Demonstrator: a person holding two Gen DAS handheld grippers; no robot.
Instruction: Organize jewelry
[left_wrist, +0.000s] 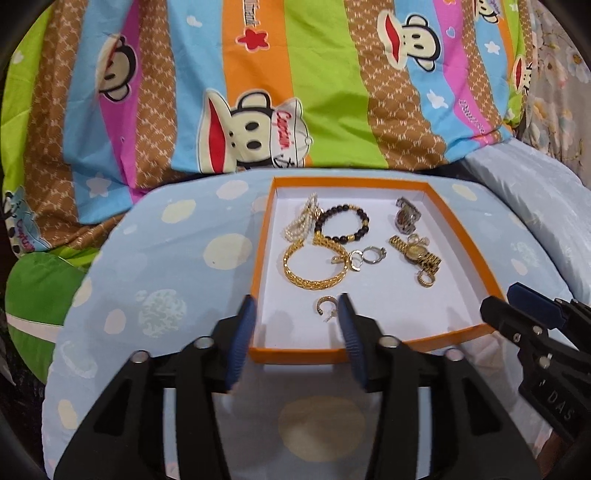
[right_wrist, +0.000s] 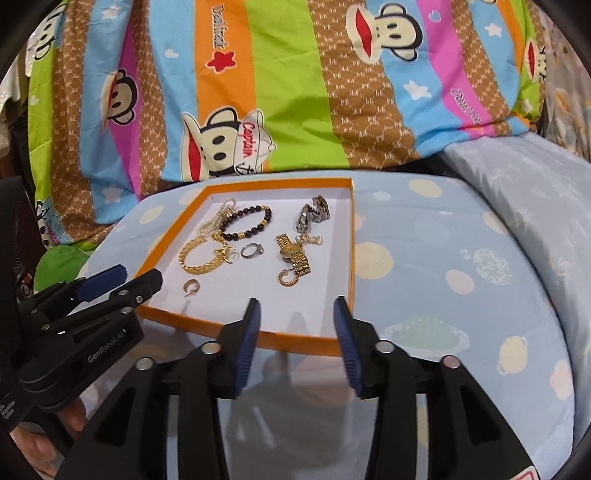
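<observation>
Left wrist view: left claw gapes empty over tray's near rim, small gold hoop earring lying loose between the pads, untouched.
Tray: orange-rimmed tray on blue pillow, likely the sorting spot; gold bracelet, black bead bracelet, gold watch inside.
Right wrist view: right claw parted, nothing held, hovering at the near rim.
Spare earring: second hoop touching the watch, probably awaiting pairing.
</observation>
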